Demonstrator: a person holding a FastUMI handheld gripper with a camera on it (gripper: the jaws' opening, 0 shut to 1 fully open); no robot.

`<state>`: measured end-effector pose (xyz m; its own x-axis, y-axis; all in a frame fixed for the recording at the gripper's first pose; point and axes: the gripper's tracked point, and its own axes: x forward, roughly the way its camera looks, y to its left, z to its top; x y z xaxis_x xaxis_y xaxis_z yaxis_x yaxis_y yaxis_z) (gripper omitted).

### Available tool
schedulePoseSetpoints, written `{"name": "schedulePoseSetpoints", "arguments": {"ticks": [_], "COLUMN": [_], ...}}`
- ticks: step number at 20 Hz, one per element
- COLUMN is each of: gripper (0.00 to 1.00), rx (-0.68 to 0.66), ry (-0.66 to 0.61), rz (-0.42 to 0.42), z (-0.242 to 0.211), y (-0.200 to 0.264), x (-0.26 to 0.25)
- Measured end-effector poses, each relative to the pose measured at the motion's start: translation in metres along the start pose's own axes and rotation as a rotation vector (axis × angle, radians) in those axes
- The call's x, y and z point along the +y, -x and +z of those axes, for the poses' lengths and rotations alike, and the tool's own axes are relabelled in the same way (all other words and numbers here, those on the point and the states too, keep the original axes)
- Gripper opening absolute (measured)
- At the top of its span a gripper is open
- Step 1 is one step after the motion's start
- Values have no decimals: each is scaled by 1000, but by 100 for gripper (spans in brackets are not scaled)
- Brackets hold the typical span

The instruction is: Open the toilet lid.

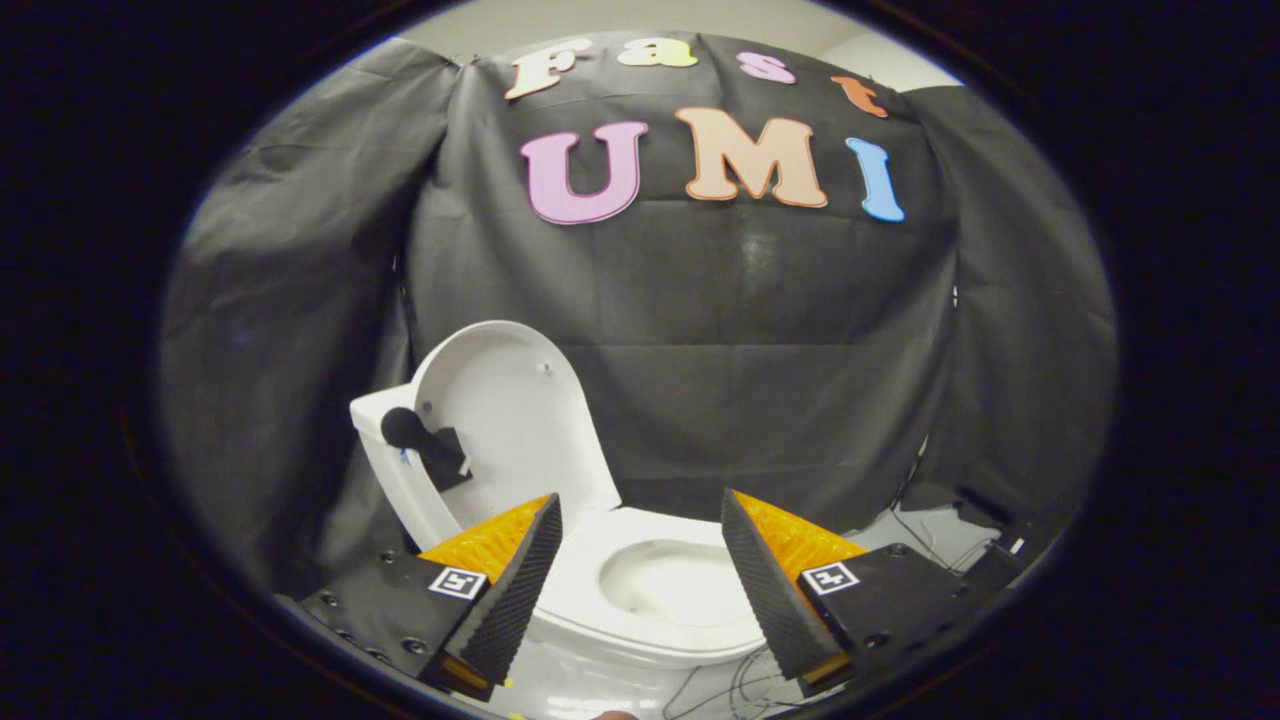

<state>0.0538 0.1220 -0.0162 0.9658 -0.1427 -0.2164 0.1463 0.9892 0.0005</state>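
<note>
The toilet (640,620) serves as the landmark. To its left and behind it hangs black cloth (290,330), draped in folds down to the floor. At the toilet's left rear stands the white tank (395,470), and on the tank's front a dark round knob on a dark bracket (425,440) shows. Against the tank leans the lid (510,420), raised upright and a little tilted back, its pale inner face turned toward the gripper (640,580). Below the lid, the seat (600,560) lies flat around the bowl (670,590), which is open to view.

The gripper is spread wide and holds nothing: one finger (510,590) sits over the toilet's left side, just below the lid's lower edge, the other finger (775,590) over its right side, and the bowl shows in the gap between them. Neither finger touches the lid. Each finger's mount carries a small square marker.

Under the toilet's front, thin dark cables (740,690) trail across the pale floor (590,690). To the right of the toilet more cables run over the floor to the foot of the cloth.
</note>
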Motion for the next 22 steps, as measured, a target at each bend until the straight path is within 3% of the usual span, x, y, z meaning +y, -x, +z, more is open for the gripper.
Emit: {"name": "schedulePoseSetpoints", "arguments": {"ticks": [5, 7, 13, 22], "gripper": [99, 98, 99, 100], "rx": [-25, -117, -188, -101], "ry": [-3, -35, -14, 20], "rz": [-11, -8, -10, -95], "z": [-11, 0, 27, -12], "y": [12, 13, 17, 21], "x": [-28, -29, -50, -101]}}
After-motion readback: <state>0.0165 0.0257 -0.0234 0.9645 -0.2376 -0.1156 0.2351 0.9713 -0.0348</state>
